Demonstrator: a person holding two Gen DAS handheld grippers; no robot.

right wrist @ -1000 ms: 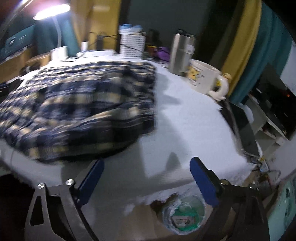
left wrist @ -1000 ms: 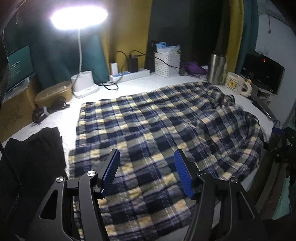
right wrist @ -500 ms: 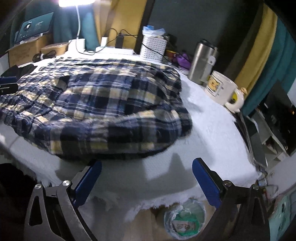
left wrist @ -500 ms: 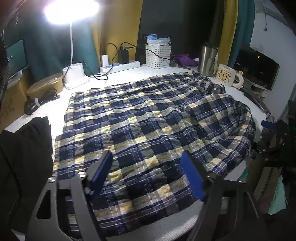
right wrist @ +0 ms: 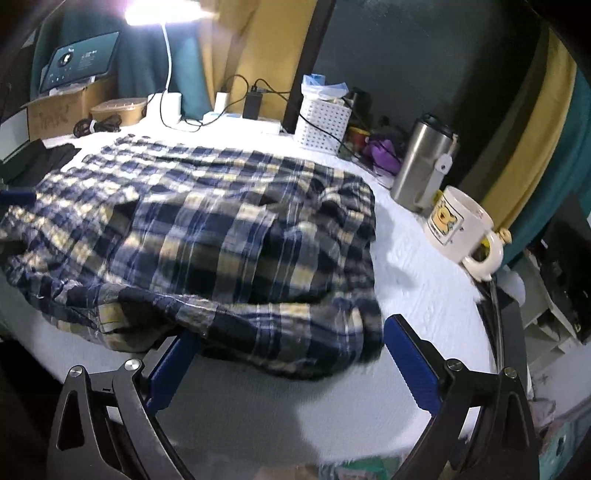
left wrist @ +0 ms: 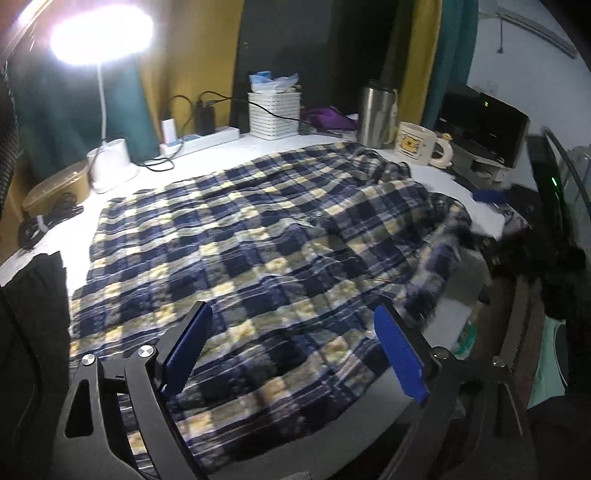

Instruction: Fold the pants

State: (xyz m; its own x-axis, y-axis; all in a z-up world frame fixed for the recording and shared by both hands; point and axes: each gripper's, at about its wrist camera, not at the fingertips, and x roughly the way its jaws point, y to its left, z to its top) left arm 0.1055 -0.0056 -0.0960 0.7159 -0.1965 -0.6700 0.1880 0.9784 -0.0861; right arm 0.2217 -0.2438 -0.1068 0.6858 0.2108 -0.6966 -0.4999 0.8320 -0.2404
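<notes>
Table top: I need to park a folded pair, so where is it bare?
Bare white table lies between the plaid pants and the mug, running to the near edge. The back edge is crowded: basket, power strip, lamp base, steel tumbler.

The navy-and-cream plaid cotton pants point(left wrist: 258, 251) were motion-blurred at the left wrist view's lower right. The black garment point(left wrist: 29, 332) was cut off at its left edge. The white desk lamp's glaring head point(right wrist: 162, 11) was cropped at the right wrist view's top.
</notes>
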